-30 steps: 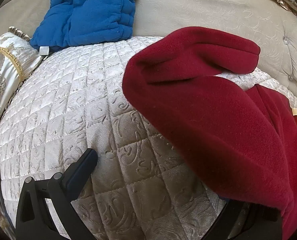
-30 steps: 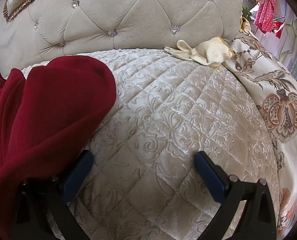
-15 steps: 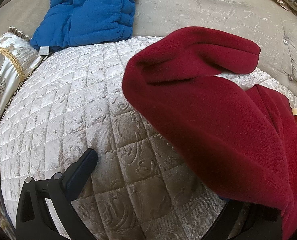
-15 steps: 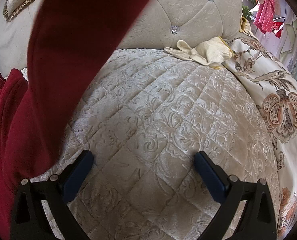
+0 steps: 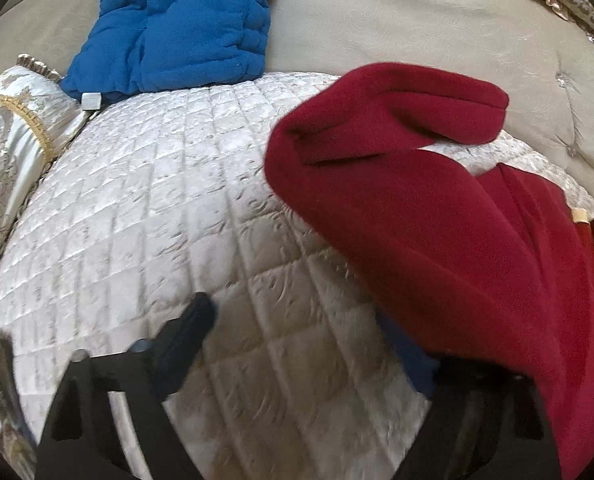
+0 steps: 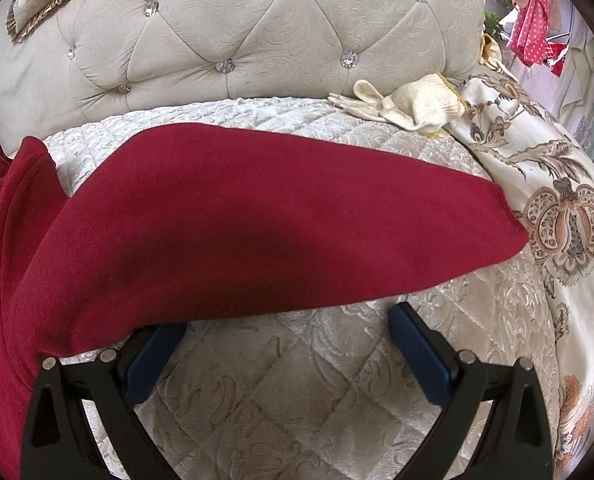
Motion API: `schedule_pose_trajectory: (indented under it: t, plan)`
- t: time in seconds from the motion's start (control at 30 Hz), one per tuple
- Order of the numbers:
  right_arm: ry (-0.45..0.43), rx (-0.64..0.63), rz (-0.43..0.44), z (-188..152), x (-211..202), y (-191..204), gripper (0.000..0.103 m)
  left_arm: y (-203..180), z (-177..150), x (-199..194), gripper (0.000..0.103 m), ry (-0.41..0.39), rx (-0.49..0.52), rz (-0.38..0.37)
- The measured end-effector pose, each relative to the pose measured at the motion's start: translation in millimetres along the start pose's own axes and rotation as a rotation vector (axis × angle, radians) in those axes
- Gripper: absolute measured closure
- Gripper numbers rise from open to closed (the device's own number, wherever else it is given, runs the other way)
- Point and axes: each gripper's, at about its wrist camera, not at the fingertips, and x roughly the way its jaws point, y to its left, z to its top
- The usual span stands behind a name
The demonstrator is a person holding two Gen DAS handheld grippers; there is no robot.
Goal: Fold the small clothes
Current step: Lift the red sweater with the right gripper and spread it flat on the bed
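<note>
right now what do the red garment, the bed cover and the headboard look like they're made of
Red garment: seemingly fleece or brushed knit, matte, with a fuzzy nap.
Bed cover: probably quilted velvet or jacquard, slight sheen, stitched diamonds and raised scrolls.
Headboard: padded beige upholstery, embossed swirls, tufted with crystal-like buttons.

garment: dark red fleece piece (image 6: 257,224), sleeve stretched across the cream quilted bedspread (image 6: 281,384)
right gripper (image 6: 287,342): blue-padded jaws spread wide, just under the sleeve
glove: cream knit work glove (image 6: 413,102) by the tufted beige headboard (image 6: 257,28)
</note>
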Motion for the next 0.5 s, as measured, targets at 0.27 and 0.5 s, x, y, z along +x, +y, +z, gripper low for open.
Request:
schedule_pose_trajectory:
  t: [0.27, 0.5]
  plan:
    - [0.04, 0.058, 0.07, -12, -56, 4, 0.001, 1, -18, -87, 0.049, -0.109, 0.015, -0.057]
    - [-0.074, -0.014, 0.226, -36, -196, 25, 0.001, 4, -32, -150, 0.049, -0.183, 0.007, -0.11]
